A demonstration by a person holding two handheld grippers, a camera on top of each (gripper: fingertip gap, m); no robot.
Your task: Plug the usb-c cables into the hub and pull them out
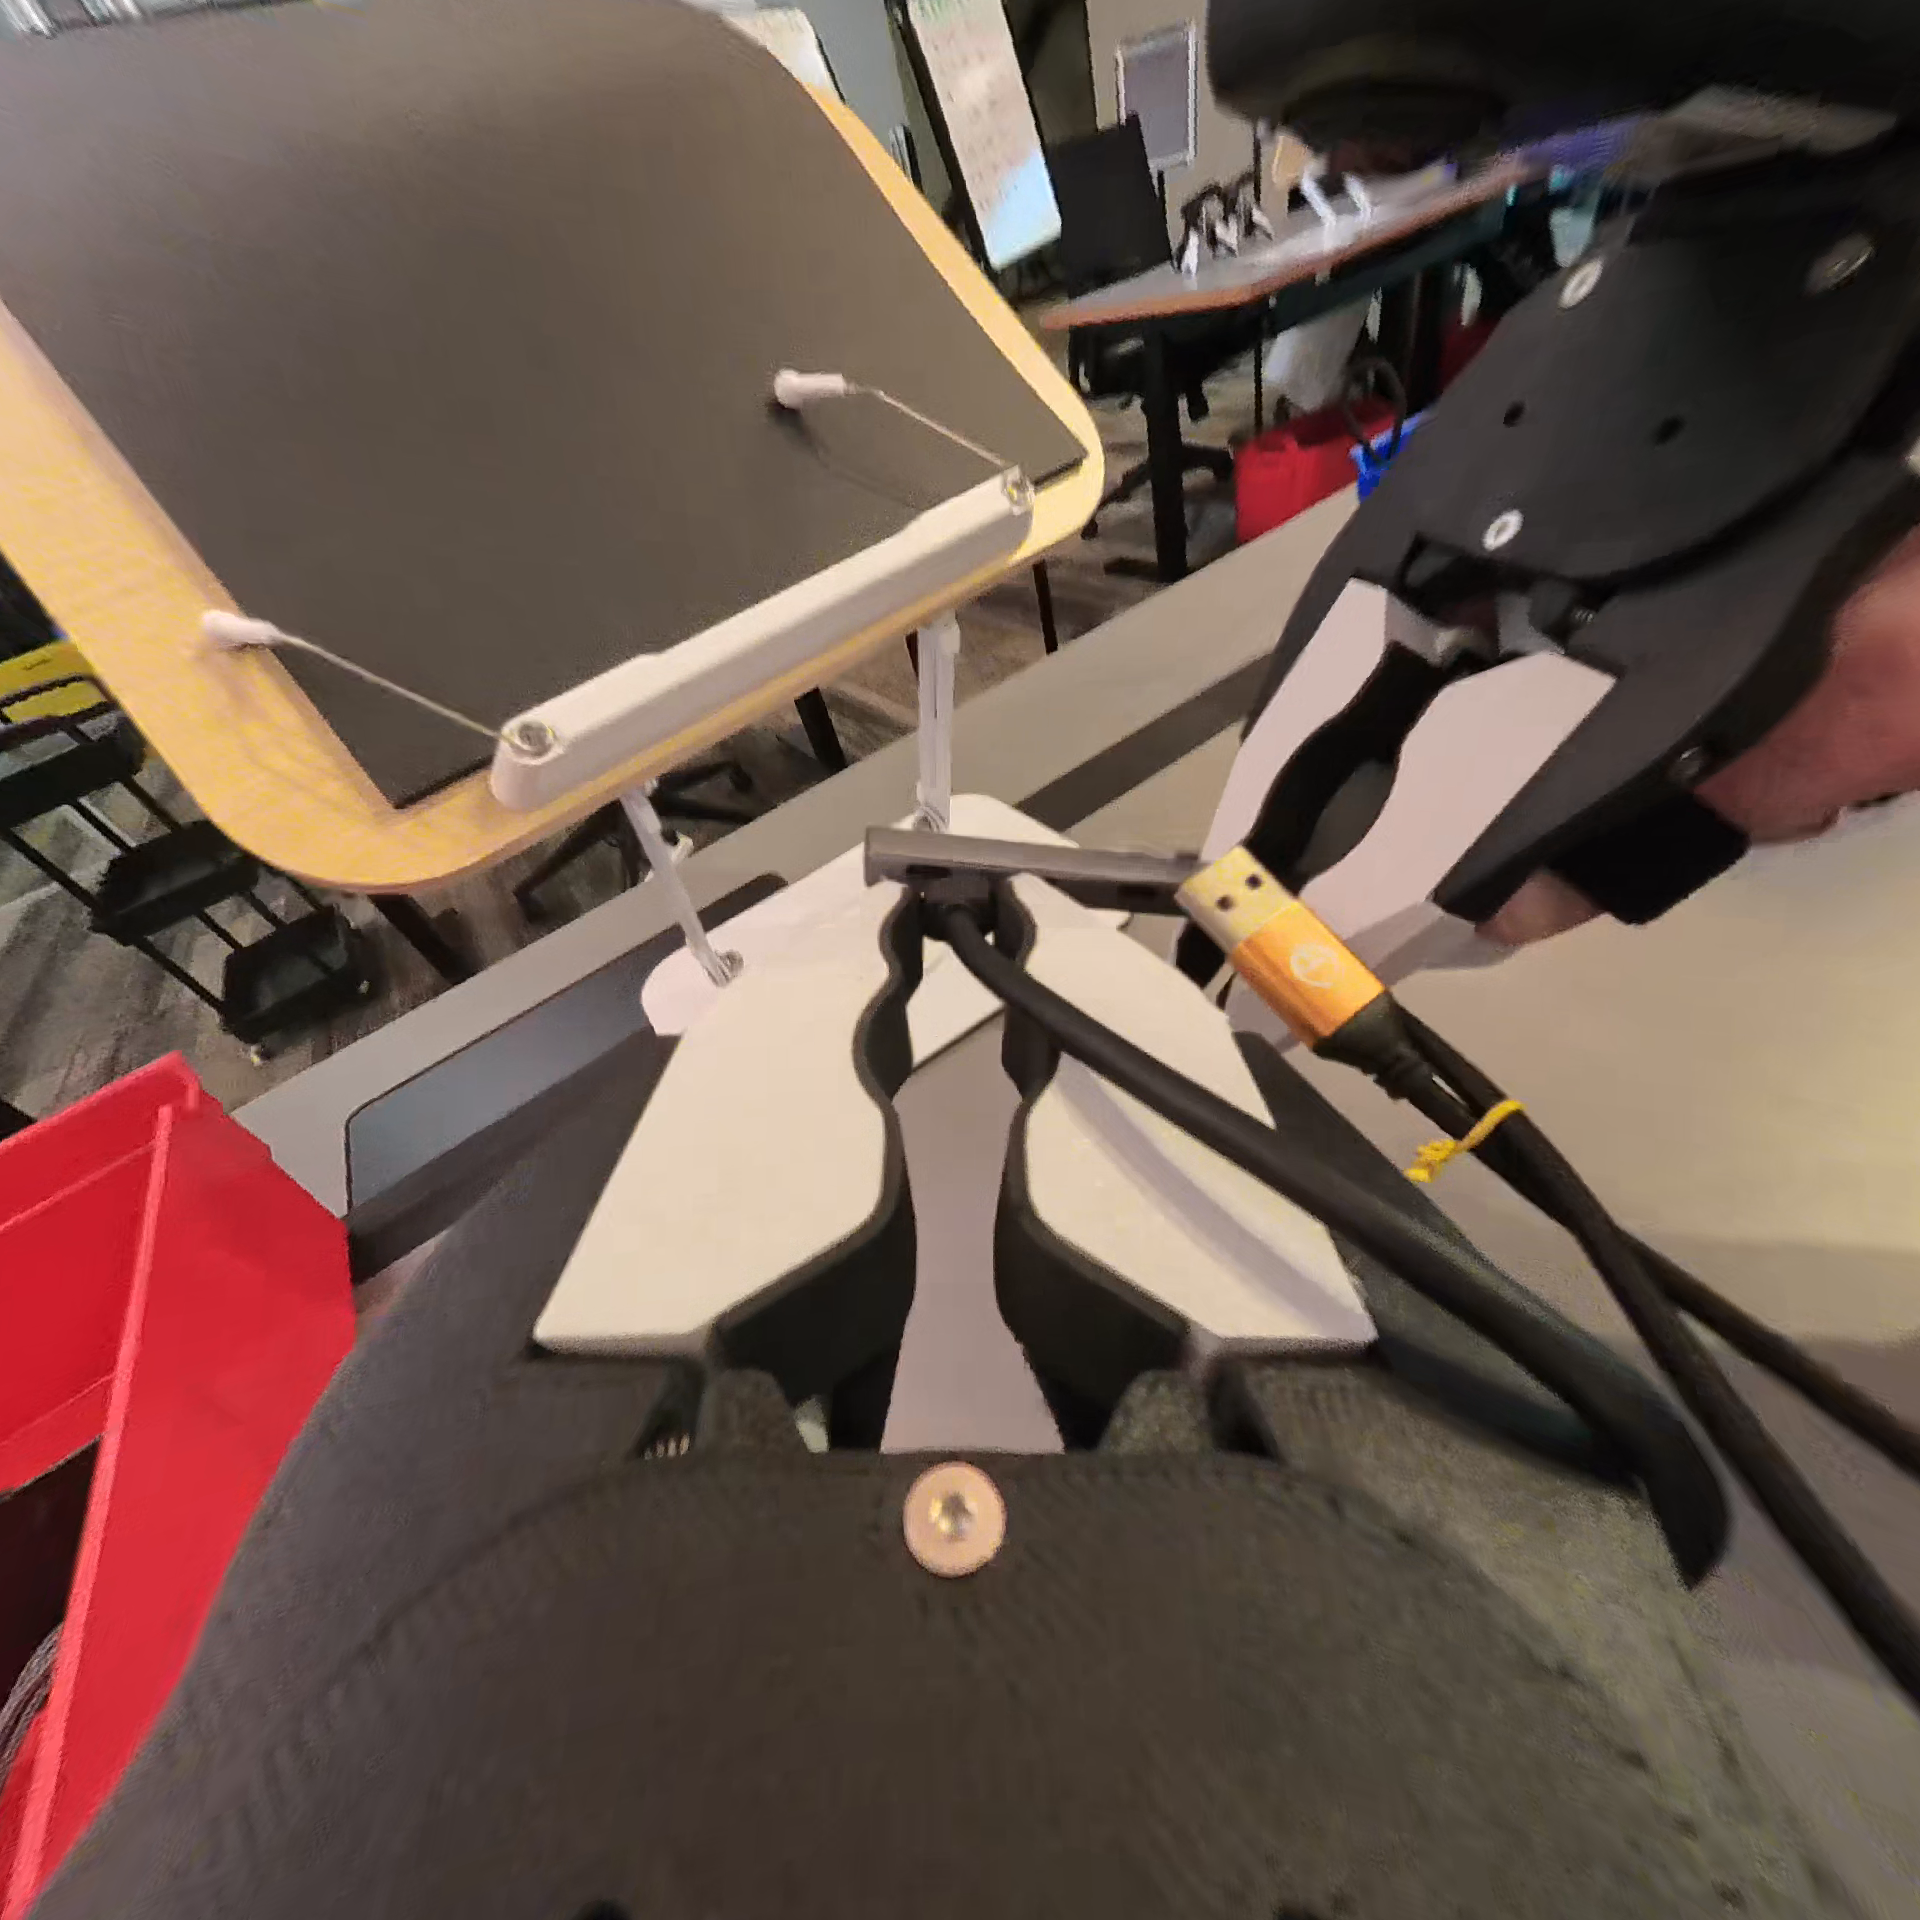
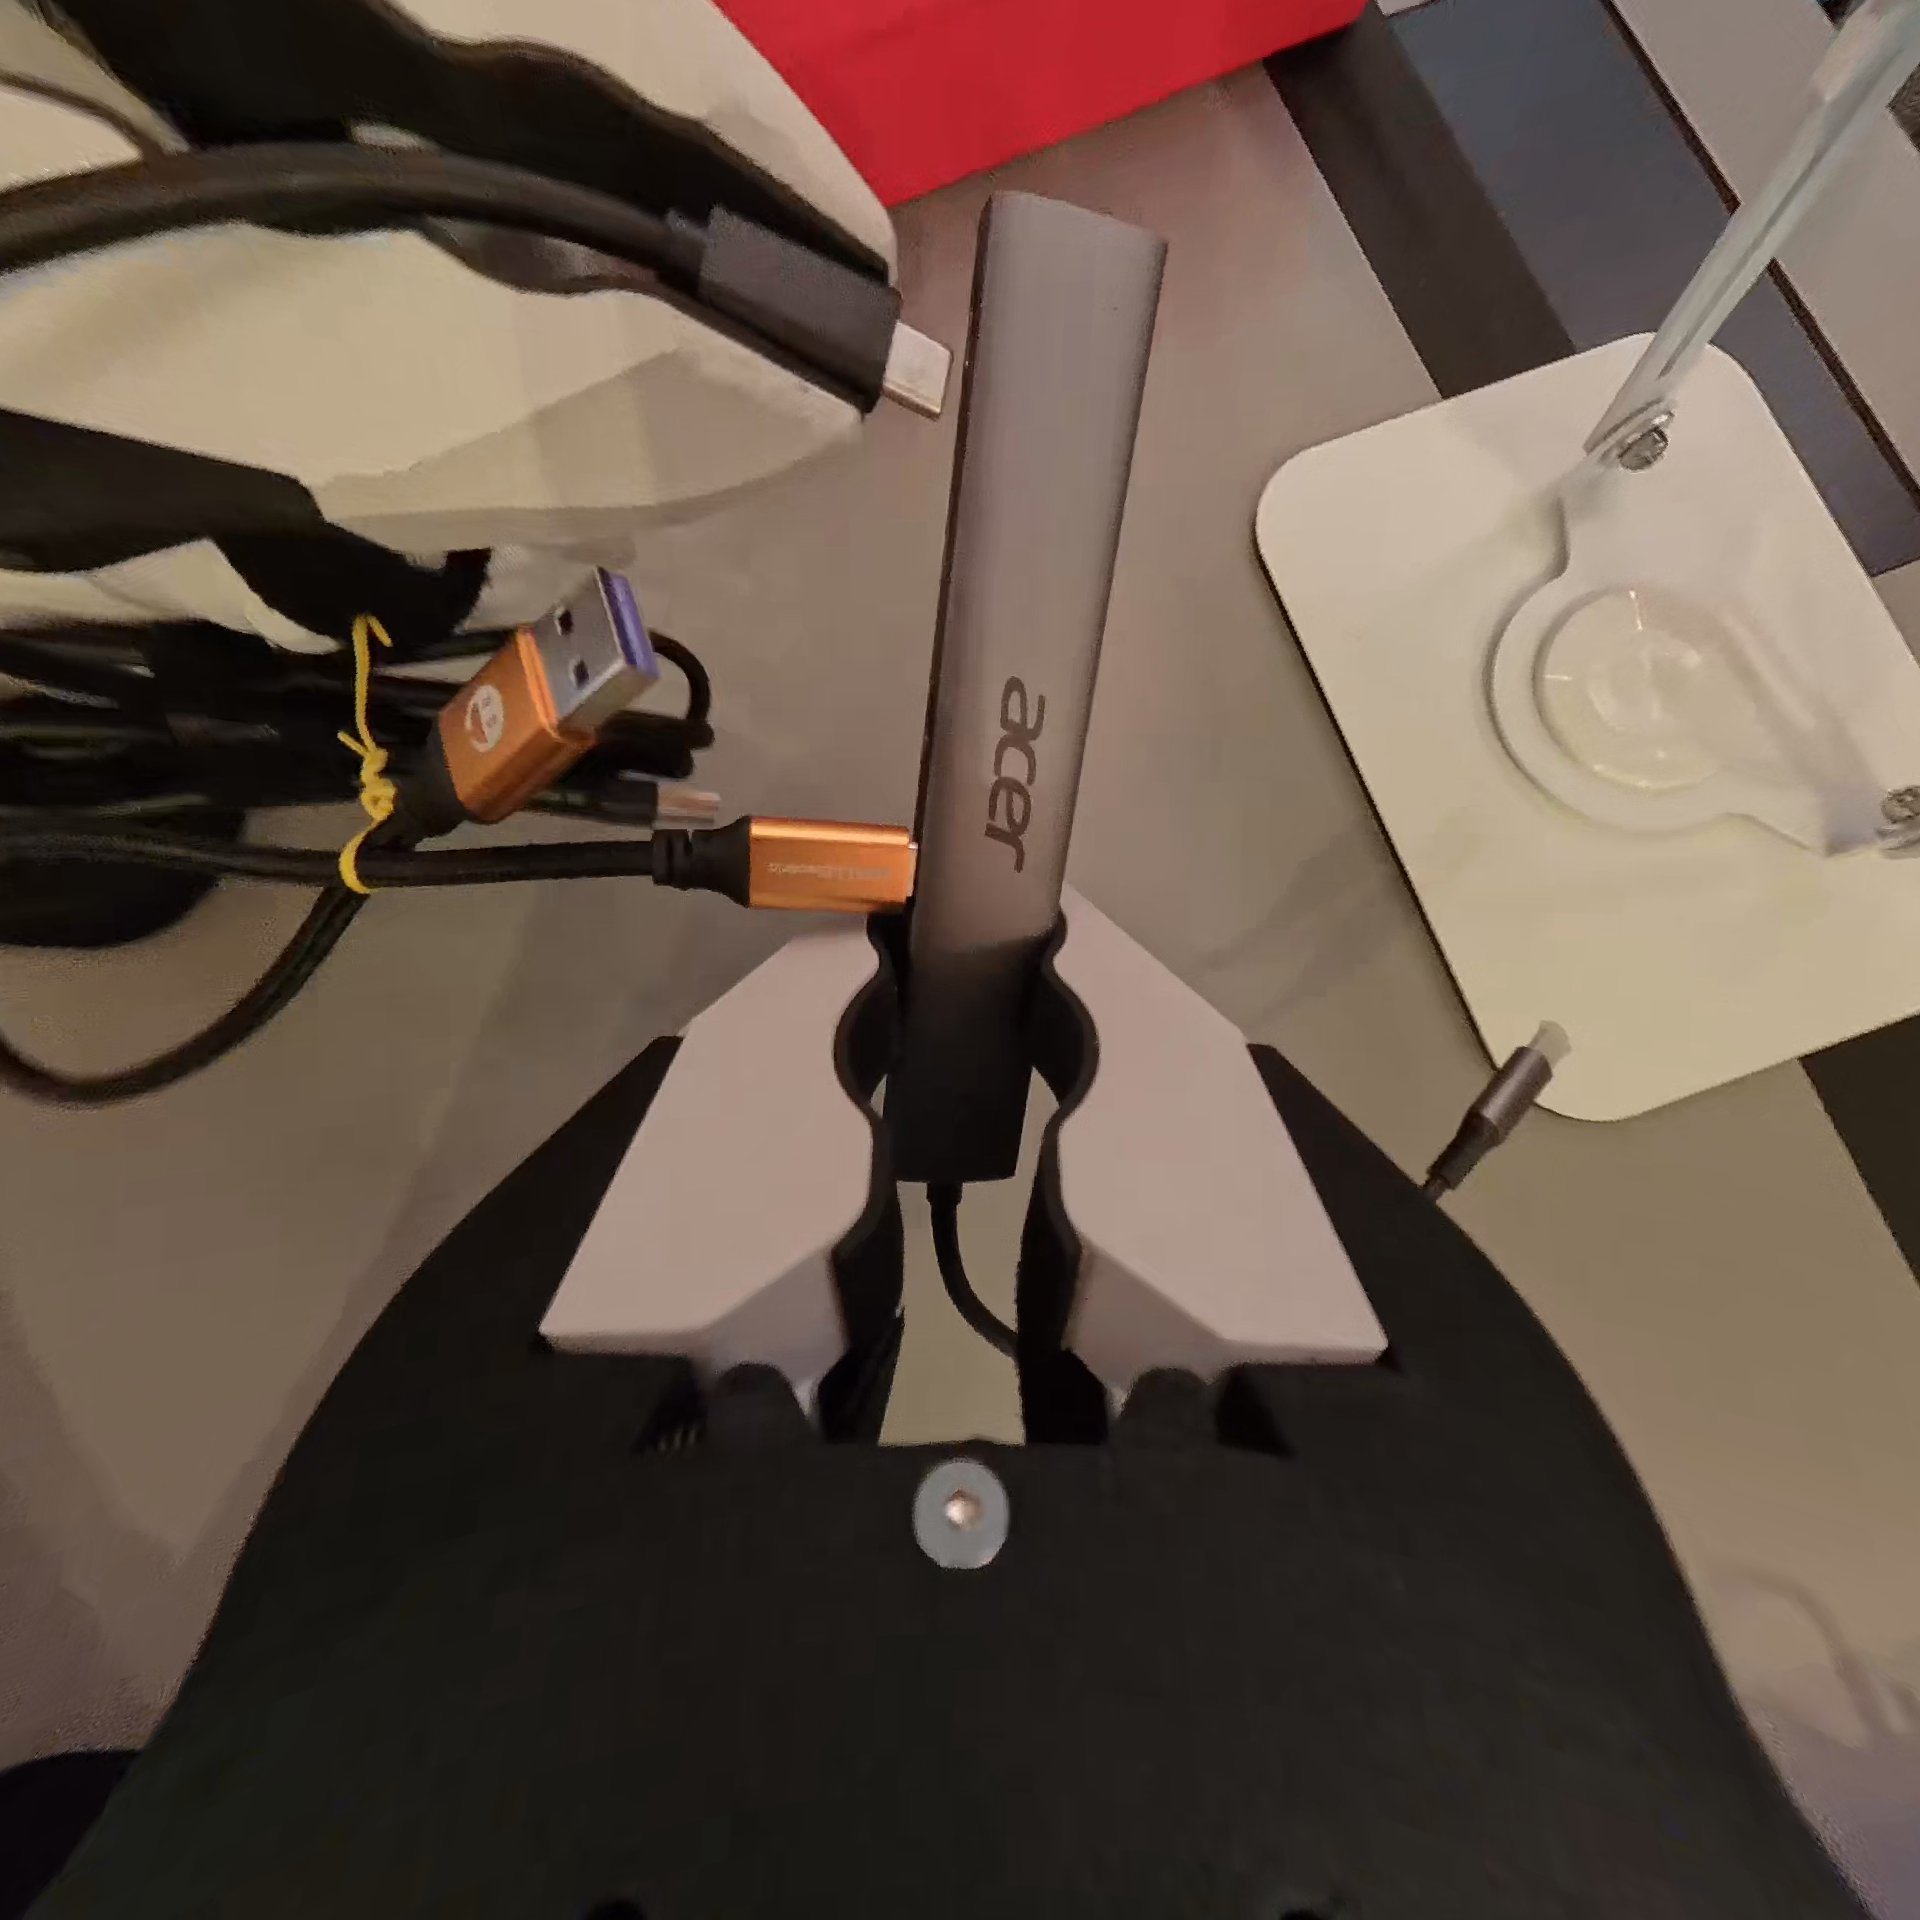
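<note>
Nearby, stand base [image 2: 1351, 644] right of hub [image 2: 1049, 540].

Hub [image 2: 1023, 582] near end and its lead hidden inside right claw [image 2: 961, 997]. Black cable [image 1: 1195, 1101] plug hidden between left claw [image 1: 951, 914] fingers. Red bin [image 1: 125, 1299] cut off at 9 o'clock. Background desks [image 1: 1278, 260] at 1 o'clock blurred.

Both grippers look the same: the left gripper [image 1: 951, 914] and the right gripper [image 2: 961, 997] have a black, rough printed body, white flat fingers [image 1: 748, 1122] with wavy black inner pads, and one silver screw [image 1: 953, 1519] (in the middle).
</note>
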